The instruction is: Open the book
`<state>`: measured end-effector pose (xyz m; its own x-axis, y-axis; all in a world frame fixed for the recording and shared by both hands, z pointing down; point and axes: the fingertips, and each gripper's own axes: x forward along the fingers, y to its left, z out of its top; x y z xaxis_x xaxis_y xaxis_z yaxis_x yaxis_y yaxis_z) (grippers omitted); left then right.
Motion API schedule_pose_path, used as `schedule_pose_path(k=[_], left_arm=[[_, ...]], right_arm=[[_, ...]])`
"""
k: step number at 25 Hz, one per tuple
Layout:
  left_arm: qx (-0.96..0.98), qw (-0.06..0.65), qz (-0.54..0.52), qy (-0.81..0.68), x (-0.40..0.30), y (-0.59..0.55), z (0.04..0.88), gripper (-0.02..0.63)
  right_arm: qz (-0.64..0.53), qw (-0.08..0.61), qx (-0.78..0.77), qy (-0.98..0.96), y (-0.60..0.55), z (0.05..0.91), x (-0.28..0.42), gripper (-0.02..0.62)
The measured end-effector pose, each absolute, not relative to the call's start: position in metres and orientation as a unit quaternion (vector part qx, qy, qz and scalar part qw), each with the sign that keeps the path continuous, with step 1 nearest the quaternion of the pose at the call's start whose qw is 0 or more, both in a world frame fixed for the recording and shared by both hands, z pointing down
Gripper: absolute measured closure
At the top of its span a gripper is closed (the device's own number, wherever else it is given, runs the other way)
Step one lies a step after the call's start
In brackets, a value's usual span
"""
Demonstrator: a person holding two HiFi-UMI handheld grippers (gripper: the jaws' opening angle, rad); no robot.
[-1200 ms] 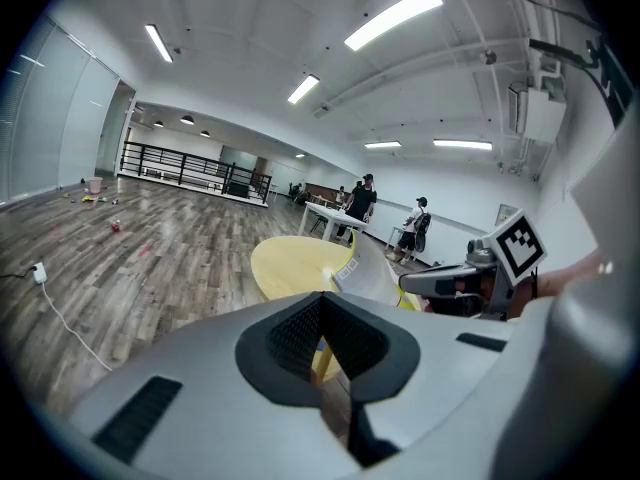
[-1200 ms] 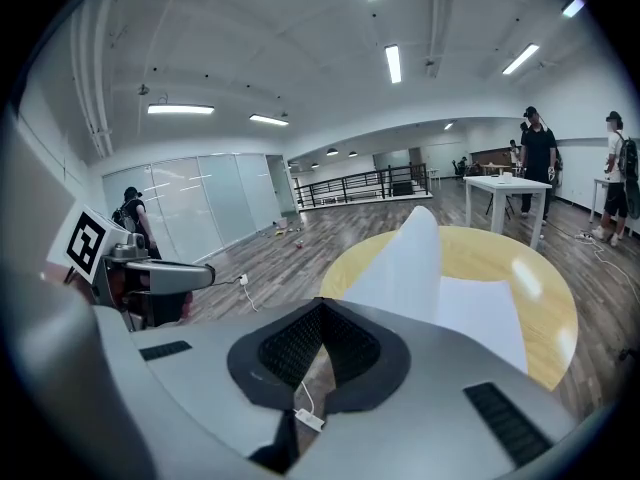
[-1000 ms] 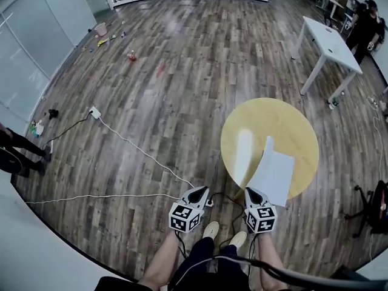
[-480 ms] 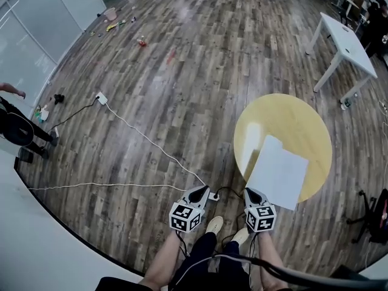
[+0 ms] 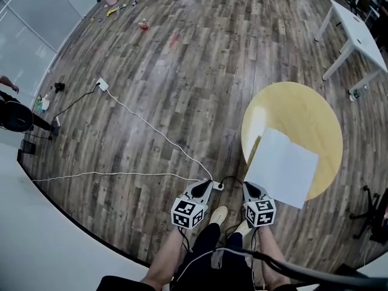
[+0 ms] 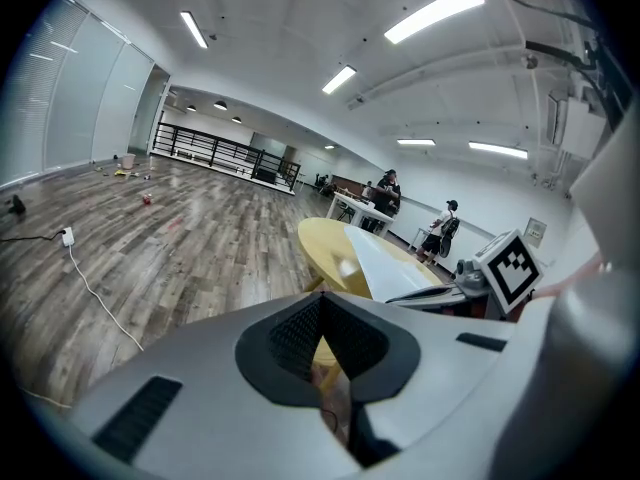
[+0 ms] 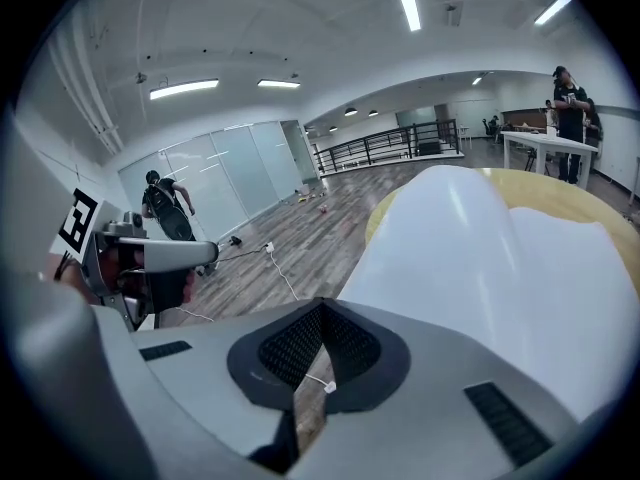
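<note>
While the closed white book (image 5: 282, 167) lies on the near side of the round yellow tabletop (image 5: 297, 111), its near edge juts over the rim, just ahead of the right tongs (image 5: 250, 188). The left tongs (image 5: 202, 188) hang farther left over the floor; both are clenched and empty.

White book (image 5: 282, 167) shut on the round yellow worktop (image 5: 303, 111)

It lies flat with a plain white cover facing up, no print that I can make out. It sits on the near half of the worktop, turned at a slant. Its near edge and both near corners hang out past the rim, and the far corners rest on the wood.
</note>
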<state>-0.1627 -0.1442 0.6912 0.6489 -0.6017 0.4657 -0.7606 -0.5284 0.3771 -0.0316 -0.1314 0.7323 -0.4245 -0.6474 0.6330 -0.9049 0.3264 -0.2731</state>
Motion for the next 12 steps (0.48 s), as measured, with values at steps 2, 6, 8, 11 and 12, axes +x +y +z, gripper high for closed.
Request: schedule_pose_path(k=[2,6,8,11,12], left_arm=[[0.861,0.286,0.142,-0.396,-0.166,-0.144,0.694,0.607],[0.856,0.294,0.145,-0.399,-0.169,-0.142,0.701,0.607],[0.856,0.297,0.146,-0.398,-0.169,-0.140,0.705,0.607],[0.854,0.303,0.148,-0.396,-0.170,-0.138,0.710,0.607],[0.853,0.304,0.148,-0.396,-0.170,-0.138,0.712,0.607]], right_arm=[[0.310,0.215,0.488,-0.787,-0.132,0.738,-0.036,0.592],[0.316,0.224,0.479,-0.788,-0.133,0.748,-0.043,0.592],[0.318,0.228,0.476,-0.788,-0.133,0.753,-0.045,0.592],[0.322,0.233,0.475,-0.785,-0.132,0.758,-0.045,0.592],[0.323,0.234,0.474,-0.785,-0.132,0.761,-0.045,0.592]])
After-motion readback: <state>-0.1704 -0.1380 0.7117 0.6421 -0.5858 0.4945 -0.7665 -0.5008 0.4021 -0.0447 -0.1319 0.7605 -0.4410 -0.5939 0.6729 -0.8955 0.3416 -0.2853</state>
